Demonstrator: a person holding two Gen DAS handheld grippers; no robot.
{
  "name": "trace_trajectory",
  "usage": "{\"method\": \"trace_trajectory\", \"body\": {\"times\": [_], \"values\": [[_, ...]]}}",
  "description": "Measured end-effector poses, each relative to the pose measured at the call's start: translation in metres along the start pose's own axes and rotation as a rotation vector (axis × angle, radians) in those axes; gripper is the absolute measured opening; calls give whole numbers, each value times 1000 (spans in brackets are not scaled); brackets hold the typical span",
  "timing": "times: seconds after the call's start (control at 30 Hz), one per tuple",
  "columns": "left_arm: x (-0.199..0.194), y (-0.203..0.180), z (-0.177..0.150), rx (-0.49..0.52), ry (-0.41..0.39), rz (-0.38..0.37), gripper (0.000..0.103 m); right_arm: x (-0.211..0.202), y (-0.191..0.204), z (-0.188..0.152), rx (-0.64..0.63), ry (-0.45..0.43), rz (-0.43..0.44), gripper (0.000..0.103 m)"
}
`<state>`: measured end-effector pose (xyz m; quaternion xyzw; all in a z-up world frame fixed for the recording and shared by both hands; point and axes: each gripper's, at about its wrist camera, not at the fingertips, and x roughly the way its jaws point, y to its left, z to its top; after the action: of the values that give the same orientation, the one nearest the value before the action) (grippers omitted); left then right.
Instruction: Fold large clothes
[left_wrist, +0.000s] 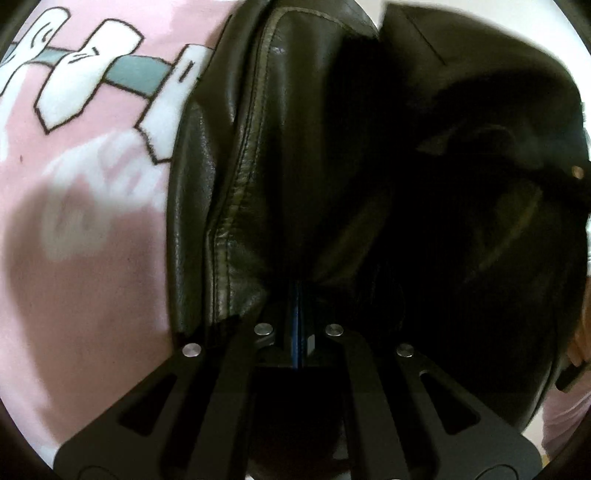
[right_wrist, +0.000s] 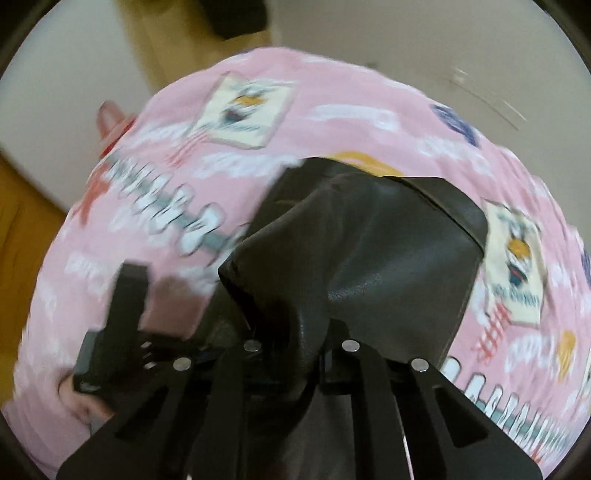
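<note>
A black leather garment (left_wrist: 295, 166) with stitched seams hangs bunched over a pink cartoon-print blanket (left_wrist: 74, 221). My left gripper (left_wrist: 300, 295) is shut on a fold of it, the leather rising straight out of the jaws. In the right wrist view the same leather garment (right_wrist: 369, 258) drapes from my right gripper (right_wrist: 301, 354), which is shut on another fold. The left gripper's body (right_wrist: 114, 325) shows at lower left, held by a hand. The fingertips of both grippers are hidden by leather.
The pink blanket (right_wrist: 332, 122) covers a rounded surface. Pale floor (right_wrist: 406, 37) and a wooden strip (right_wrist: 177, 37) lie beyond it. A dark object (right_wrist: 236, 14) sits at the far top. A brass snap (left_wrist: 577, 171) shows on the garment's right edge.
</note>
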<state>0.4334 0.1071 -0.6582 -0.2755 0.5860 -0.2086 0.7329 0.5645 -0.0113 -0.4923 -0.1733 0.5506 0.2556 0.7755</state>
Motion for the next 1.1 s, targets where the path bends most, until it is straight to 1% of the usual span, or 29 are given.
{"method": "trace_trajectory", "body": {"times": [0.03,0.1,0.13,0.17,0.23,0.27,0.33,0.37,0.4,0.43,0.47,0.5,0.57,0.63,0.7,0.73,0.8,0.9,0.97,1.03,1.1], "values": [[0,0,-1,-3,-1,-3,1,9,7,6,-31,30,-1,11],[0,-2,-1,-32,-9,-22,1,27,13,14,-51,81,2,11],[-2,0,-3,-57,-14,-33,1,42,14,20,-59,127,9,11],[-9,5,-5,-98,-28,-47,1,48,14,23,-55,141,11,11],[-33,13,-12,-198,-87,-108,1,59,16,30,-59,159,13,11],[-52,12,-18,-219,-133,-121,1,60,17,30,-63,160,12,11],[-84,-2,-29,-186,-199,-85,1,68,22,33,-83,179,10,11],[-98,-12,-35,-163,-224,-80,1,71,24,34,-86,192,11,12],[-112,-29,-43,-128,-245,-100,1,78,26,35,-96,216,9,12],[-117,-41,-48,-103,-251,-117,1,84,27,37,-110,236,5,13],[-119,-49,-51,-80,-250,-118,1,88,29,37,-124,252,-1,14],[-118,-62,-53,-44,-247,-89,1,93,33,39,-144,274,-12,14],[-100,-74,-57,16,-224,10,1,101,38,42,-166,312,-28,15],[-83,-76,-55,-22,-194,62,1,105,38,44,-145,335,-24,18],[-64,-61,-66,-50,-203,143,1,101,36,47,-120,342,6,27],[-58,-59,-71,-56,-209,161,1,99,35,47,-111,344,21,29],[-53,-55,-83,-58,-228,177,1,88,33,51,-111,347,55,32],[-55,-56,-96,-48,-261,198,2,67,31,59,-102,321,109,32],[-55,-58,-97,-47,-279,205,2,52,31,60,-109,289,118,32],[-54,-54,-94,-54,-285,207,2,41,33,55,-144,265,126,32],[-51,-52,-96,-52,-286,210,2,37,31,52,-136,269,166,34]]}}
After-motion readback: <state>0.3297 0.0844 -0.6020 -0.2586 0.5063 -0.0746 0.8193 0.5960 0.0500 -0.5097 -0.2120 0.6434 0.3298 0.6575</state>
